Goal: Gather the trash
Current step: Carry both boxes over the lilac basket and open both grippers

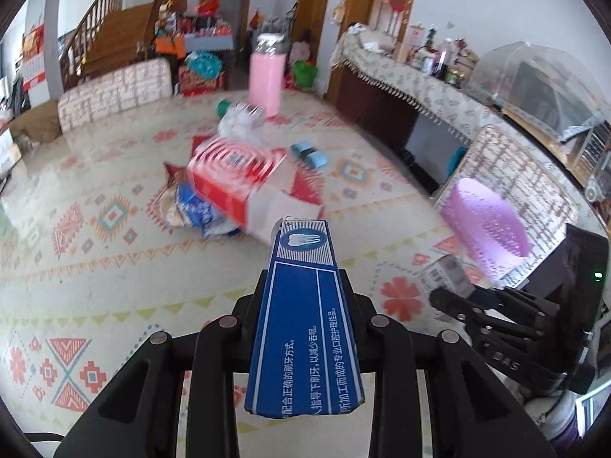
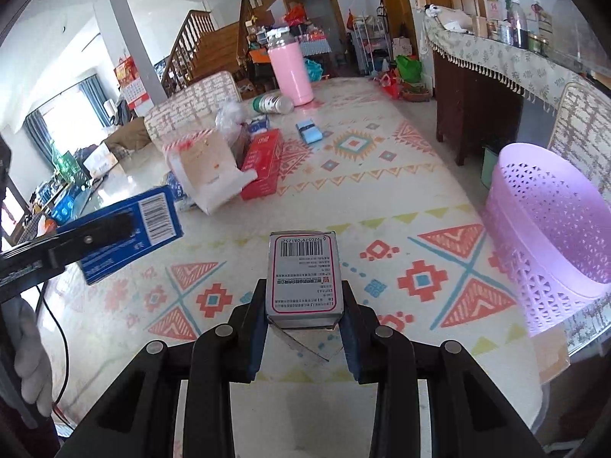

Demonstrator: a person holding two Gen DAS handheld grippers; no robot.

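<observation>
Holding light, crushable cartons left of the lilac basket (image 2: 550, 229), the left gripper (image 1: 303, 286) clamps the blue toothpaste box (image 1: 305, 328) mid-length and the right gripper (image 2: 303, 297) pinches the small grey box (image 2: 303, 278) by its flat sides.

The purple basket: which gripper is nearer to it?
Right. The right gripper, clamping a small grey box, is just left of the purple basket; the left gripper, holding a blue box, is farther left.

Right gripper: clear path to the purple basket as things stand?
Probably yes. The right gripper, shut on the small grey box, has bare tablecloth between it and the purple basket to its right.
</observation>
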